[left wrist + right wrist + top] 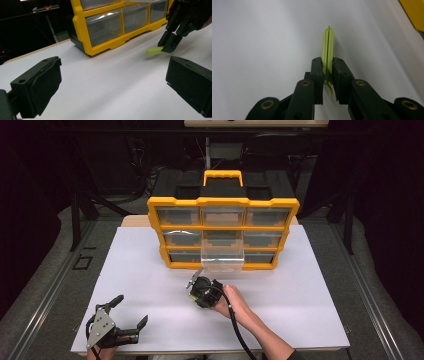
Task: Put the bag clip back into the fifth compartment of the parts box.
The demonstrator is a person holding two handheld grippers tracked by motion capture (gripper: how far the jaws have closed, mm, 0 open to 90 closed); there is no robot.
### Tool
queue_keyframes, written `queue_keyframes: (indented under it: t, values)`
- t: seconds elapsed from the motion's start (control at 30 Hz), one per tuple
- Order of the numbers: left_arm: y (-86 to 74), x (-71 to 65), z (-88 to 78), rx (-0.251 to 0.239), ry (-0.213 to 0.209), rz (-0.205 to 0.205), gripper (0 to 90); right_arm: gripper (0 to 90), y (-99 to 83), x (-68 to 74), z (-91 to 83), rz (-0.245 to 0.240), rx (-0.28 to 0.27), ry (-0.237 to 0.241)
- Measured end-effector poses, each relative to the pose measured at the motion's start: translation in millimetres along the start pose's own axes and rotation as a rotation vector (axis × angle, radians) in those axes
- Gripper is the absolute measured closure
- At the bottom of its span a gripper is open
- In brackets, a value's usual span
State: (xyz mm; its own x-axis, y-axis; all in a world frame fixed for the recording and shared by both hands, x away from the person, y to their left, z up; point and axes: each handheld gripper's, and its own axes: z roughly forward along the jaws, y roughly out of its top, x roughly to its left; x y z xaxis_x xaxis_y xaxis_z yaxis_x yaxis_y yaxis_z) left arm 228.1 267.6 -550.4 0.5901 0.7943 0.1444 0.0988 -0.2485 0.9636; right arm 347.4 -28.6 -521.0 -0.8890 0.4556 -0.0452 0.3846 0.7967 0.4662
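A thin lime-green plastic clip (328,47) is pinched edge-on between the jaws of my right gripper (327,62), its tip sticking out ahead over the white table. In the high view the right gripper (194,282) sits mid-table, just in front of a yellow organizer (223,202) with clear drawers. The left gripper view shows the green clip (155,51) held low, close to the table, by the right gripper (172,42). My left gripper (131,311) rests at the front left, open and holding nothing, with its jaws wide apart in its own view.
One clear drawer (222,255) in the organizer's lower middle is pulled out toward me. The white board (150,270) covers the table and ends near my forearm at the front edge. Dark stands and cables lie behind the organizer.
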Motion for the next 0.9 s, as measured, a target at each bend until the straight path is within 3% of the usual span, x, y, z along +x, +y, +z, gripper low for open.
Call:
queue_keyframes:
  t: [0.4,0.9]
  values:
    - [0.1,0.1,0.2,0.001,0.0,0.0,0.3,79.6,-14.7,-2.5,-8.0,0.01,0.012,-0.011]
    - [0.1,0.0,0.1,0.004,0.001,0.001,0.3,79.6,-41.0,-16.3,-25.2,0.059,0.016,-0.041]
